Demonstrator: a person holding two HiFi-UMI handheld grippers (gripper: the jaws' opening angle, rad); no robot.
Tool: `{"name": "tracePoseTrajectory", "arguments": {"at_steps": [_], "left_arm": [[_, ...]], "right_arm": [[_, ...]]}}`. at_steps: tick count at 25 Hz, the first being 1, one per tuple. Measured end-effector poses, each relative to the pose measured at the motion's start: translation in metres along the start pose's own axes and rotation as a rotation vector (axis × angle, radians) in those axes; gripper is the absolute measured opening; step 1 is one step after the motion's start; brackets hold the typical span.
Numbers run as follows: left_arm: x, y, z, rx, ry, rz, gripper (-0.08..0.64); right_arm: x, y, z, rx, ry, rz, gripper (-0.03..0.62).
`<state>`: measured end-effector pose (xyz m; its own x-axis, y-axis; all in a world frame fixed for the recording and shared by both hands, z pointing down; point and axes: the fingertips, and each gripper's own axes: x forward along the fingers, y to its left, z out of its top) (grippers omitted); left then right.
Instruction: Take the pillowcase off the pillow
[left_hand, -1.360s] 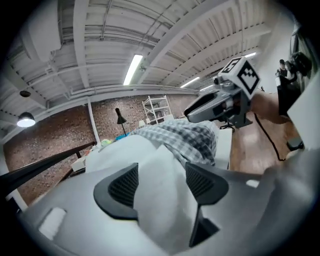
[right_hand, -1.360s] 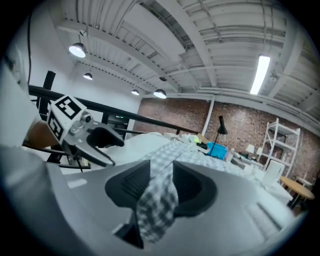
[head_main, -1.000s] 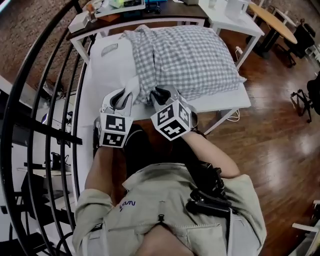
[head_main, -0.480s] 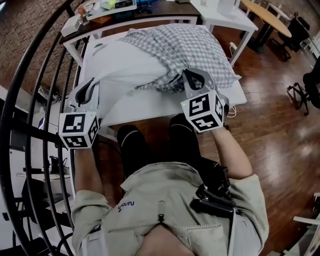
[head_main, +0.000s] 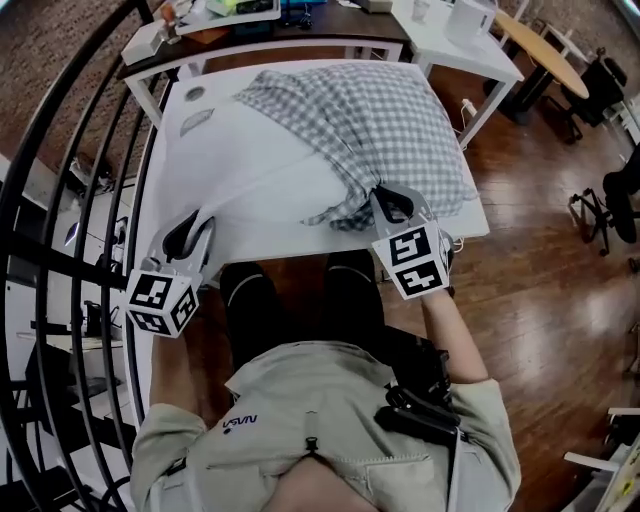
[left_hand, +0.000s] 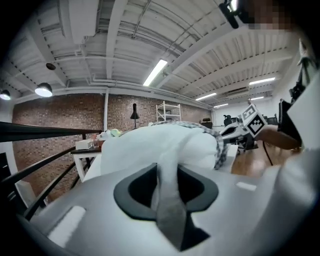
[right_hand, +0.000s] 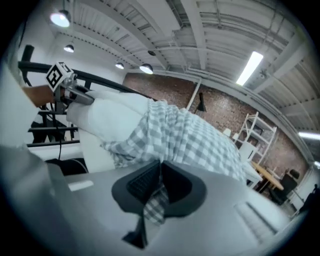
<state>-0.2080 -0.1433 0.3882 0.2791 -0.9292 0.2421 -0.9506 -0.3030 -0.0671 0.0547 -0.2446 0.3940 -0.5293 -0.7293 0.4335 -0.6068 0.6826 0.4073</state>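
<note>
Pillowcase (head_main: 380, 120) hem sits between your right gripper (head_main: 392, 200) fingers, pillow (head_main: 250, 170) corner between your left gripper (head_main: 188, 232) fingers at lower left, pulled opposite ways to strip it; both pairs are opening.

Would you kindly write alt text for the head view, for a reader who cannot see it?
Seen from above, a grey-and-white checked fabric pillowcase sits half off a plump white pillow on a white table. The left gripper pinches the pillow's corner, the right gripper the pillowcase's edge; both pairs of jaws are opening.
</note>
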Motion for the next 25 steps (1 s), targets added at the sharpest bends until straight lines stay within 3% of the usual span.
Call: {"name": "tracePoseTrajectory", "arguments": {"at_steps": [2,4,8,11,16,21,25], "left_arm": [[-0.015,-0.015,0.022,0.024,-0.033,-0.036,0.177],[-0.026,-0.030,0.054,0.074,-0.087,-0.055,0.221],[-0.029,-0.049,0.127,0.150,-0.224,-0.086,0.227],[-0.002,-0.034,0.161,0.206,-0.241,-0.047,0.227],[0.078,0.015,0.177,0.218,-0.092,0.005,0.296],[0.138,0.050,0.151,0.124,0.121,-0.024,0.330],[0.161,0.058,0.125,0.058,0.214,-0.049,0.345]], "right_arm": [[-0.014,0.000,0.014,0.049,-0.044,0.063,0.069],[-0.031,-0.006,0.031,0.084,-0.109,0.100,0.113],[-0.045,-0.025,0.085,0.097,-0.259,0.114,0.112],[-0.031,-0.042,0.129,0.049,-0.330,0.106,0.112],[0.027,-0.066,0.194,0.025,-0.333,0.167,0.114],[0.103,-0.072,0.231,0.044,-0.197,0.242,0.137],[0.155,-0.058,0.234,0.056,-0.072,0.286,0.177]]}}
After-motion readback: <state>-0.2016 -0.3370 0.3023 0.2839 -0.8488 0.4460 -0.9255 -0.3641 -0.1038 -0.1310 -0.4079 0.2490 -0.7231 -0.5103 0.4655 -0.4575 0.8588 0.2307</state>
